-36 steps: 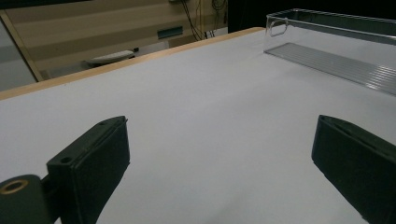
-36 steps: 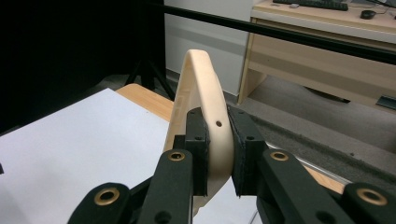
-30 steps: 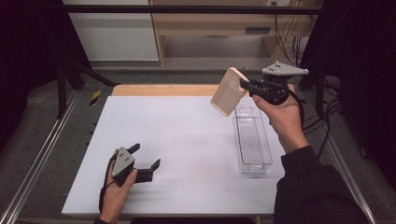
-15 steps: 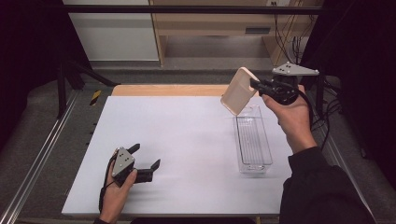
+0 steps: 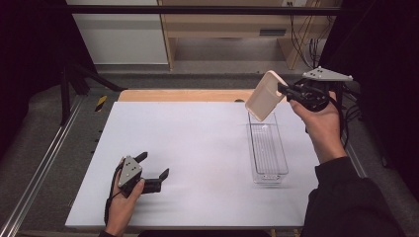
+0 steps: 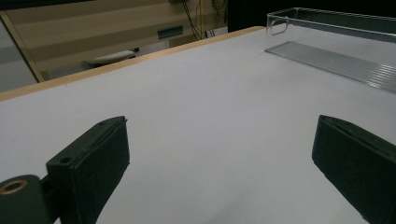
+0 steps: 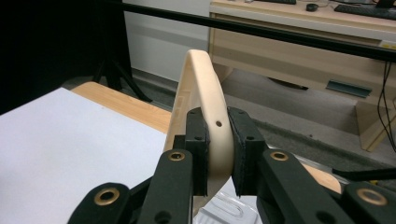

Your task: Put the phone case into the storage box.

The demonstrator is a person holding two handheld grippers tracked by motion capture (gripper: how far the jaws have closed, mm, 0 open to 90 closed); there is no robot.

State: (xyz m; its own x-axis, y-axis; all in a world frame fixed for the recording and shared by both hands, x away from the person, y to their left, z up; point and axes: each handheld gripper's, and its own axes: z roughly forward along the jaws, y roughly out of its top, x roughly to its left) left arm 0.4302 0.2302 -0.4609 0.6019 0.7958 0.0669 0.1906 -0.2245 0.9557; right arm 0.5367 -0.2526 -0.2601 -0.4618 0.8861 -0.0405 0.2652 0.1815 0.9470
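Note:
My right gripper (image 5: pixel 285 92) is shut on the edge of a cream-coloured flat lid (image 5: pixel 264 96), held tilted in the air above the far end of a clear plastic tray (image 5: pixel 268 148). In the right gripper view the lid (image 7: pixel 203 88) stands edge-on, pinched between the two black pads of the gripper (image 7: pixel 218 151). My left gripper (image 5: pixel 153 165) rests low on the white table at the near left, open, with nothing between its jaws. In the left gripper view the clear tray (image 6: pixel 336 42) lies far off at the upper right.
The white table top (image 5: pixel 197 148) has a wooden strip (image 5: pixel 183 95) along its far edge. A metal rail (image 5: pixel 44 163) runs along the left side. Past the table stand a wooden desk (image 5: pixel 237 24) and hanging cables (image 5: pixel 309 42).
My right gripper has carried the lid to the right and slightly away, toward the tray's far end. The left gripper has stayed where it was.

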